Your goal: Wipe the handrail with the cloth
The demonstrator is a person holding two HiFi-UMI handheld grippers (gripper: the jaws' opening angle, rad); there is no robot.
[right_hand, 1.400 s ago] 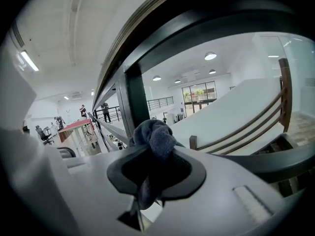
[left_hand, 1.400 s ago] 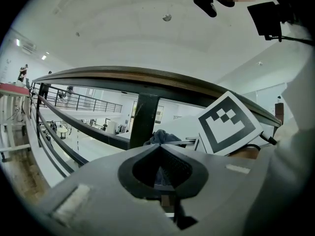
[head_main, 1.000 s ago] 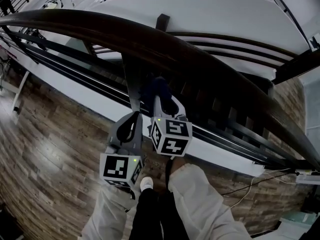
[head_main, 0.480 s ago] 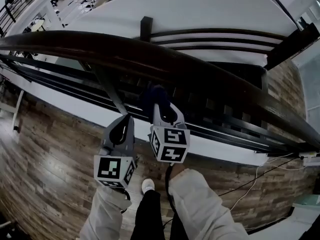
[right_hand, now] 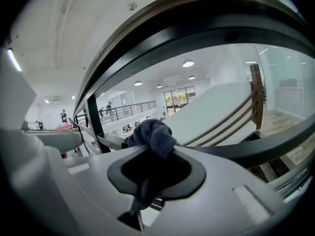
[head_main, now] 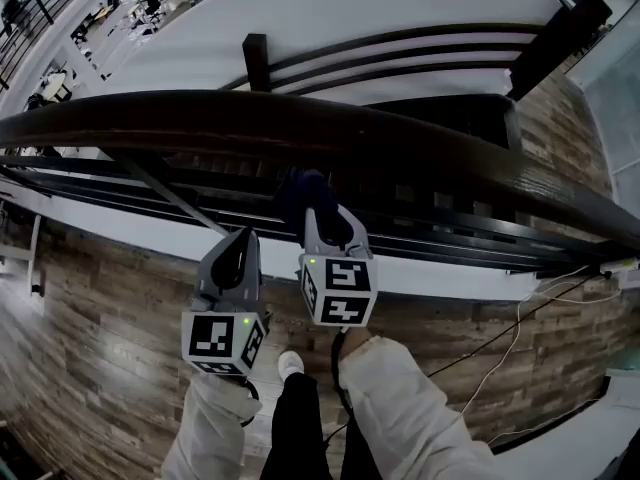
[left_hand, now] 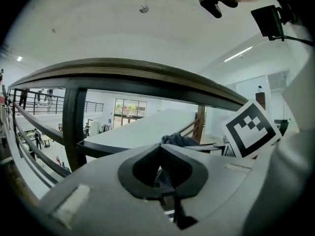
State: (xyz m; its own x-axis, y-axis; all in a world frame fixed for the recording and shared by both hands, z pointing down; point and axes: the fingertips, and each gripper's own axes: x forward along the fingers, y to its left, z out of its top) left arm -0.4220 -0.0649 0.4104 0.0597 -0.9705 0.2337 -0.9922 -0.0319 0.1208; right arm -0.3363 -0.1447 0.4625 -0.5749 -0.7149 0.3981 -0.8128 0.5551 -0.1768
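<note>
The dark wooden handrail (head_main: pixel 330 133) runs across the head view above both grippers. My right gripper (head_main: pixel 318 210) is shut on a bunched dark blue cloth (head_main: pixel 306 188), which sits just below the rail's near side. In the right gripper view the cloth (right_hand: pixel 153 134) bulges out of the jaws, with the handrail (right_hand: pixel 206 23) arching overhead and a gap between them. My left gripper (head_main: pixel 243 238) hangs lower and to the left, shut with nothing in it. In the left gripper view the handrail (left_hand: pixel 133 73) passes above and the cloth (left_hand: pixel 178 140) shows to the right.
Black lower rails (head_main: pixel 450 243) and a slanted baluster (head_main: pixel 165 196) run under the handrail. A black post (left_hand: pixel 74 127) stands left of the left gripper. Cables (head_main: pixel 520 328) lie on the wood plank floor (head_main: pixel 90 338) at right. The person's legs and a white shoe (head_main: pixel 290 365) are below.
The view has swung, so the handrail now lies more level across the picture. Both grippers keep their places under the rail, the right one still holding the cloth.
</note>
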